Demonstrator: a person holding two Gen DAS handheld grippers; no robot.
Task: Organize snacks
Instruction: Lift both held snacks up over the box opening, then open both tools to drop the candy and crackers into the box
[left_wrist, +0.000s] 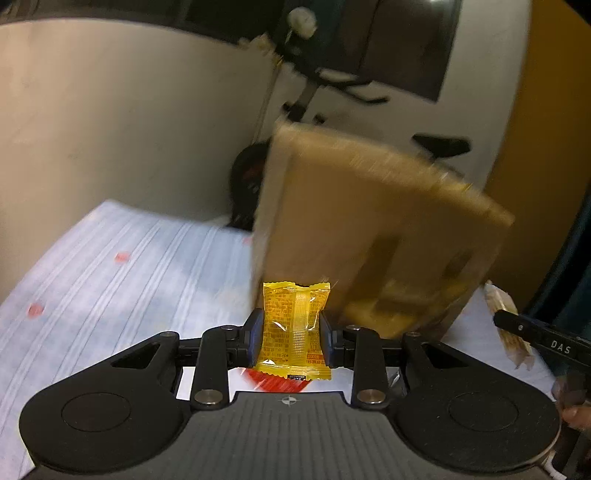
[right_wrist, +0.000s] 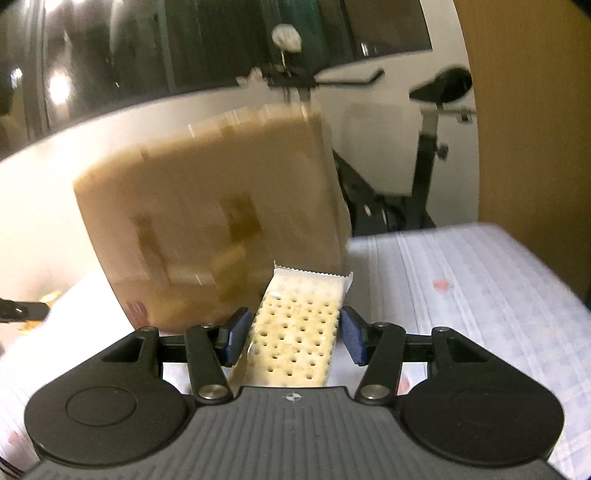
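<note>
Both claws loaded: left claw (left_wrist: 291, 338) clamped on yellow snack packet (left_wrist: 294, 330), right claw (right_wrist: 293, 338) gripping cracker pack (right_wrist: 295, 339) w/ long axis pointing fwd, cardboard box (right_wrist: 207, 221) just ahead, slightly left of right claw, over striped bed sheet (right_wrist: 461, 288).

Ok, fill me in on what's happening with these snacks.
A person is sorting snacks with a hand-held gripper in each hand. The left hand-held gripper is clamped on a small yellow packet, held off the striped cloth. The right hand-held gripper carries a pack of crackers between its pads. Both point toward a brown cardboard box standing on the cloth just ahead. An exercise bike stands behind it.
</note>
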